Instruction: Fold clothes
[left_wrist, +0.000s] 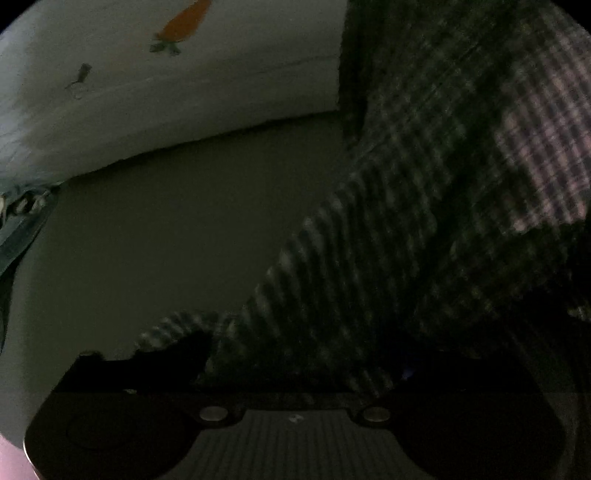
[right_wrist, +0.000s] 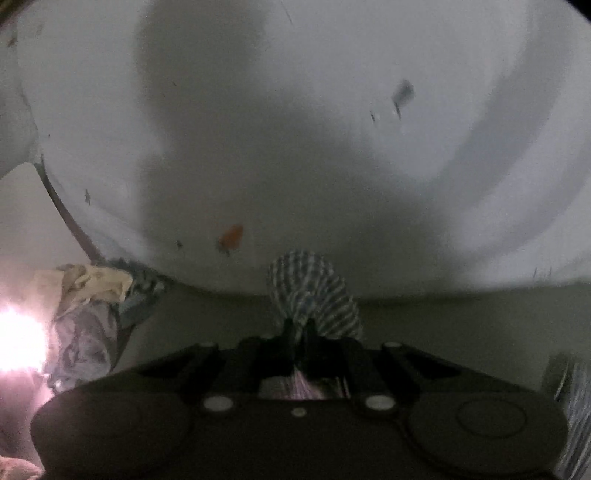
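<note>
The plaid cloth (left_wrist: 388, 240) hangs draped over the left gripper (left_wrist: 291, 369), whose jaws are hidden in the dark, so their state is unclear. The right gripper (right_wrist: 300, 328) has its jaws pinched tight on a fold of it (right_wrist: 314, 291), beside a white sheet (right_wrist: 295, 129) with a carrot print (right_wrist: 231, 236).

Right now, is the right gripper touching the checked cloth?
Touching. The right wrist view shows the right gripper shut on a fold of the checked cloth, which bulges out past the fingertips.
</note>
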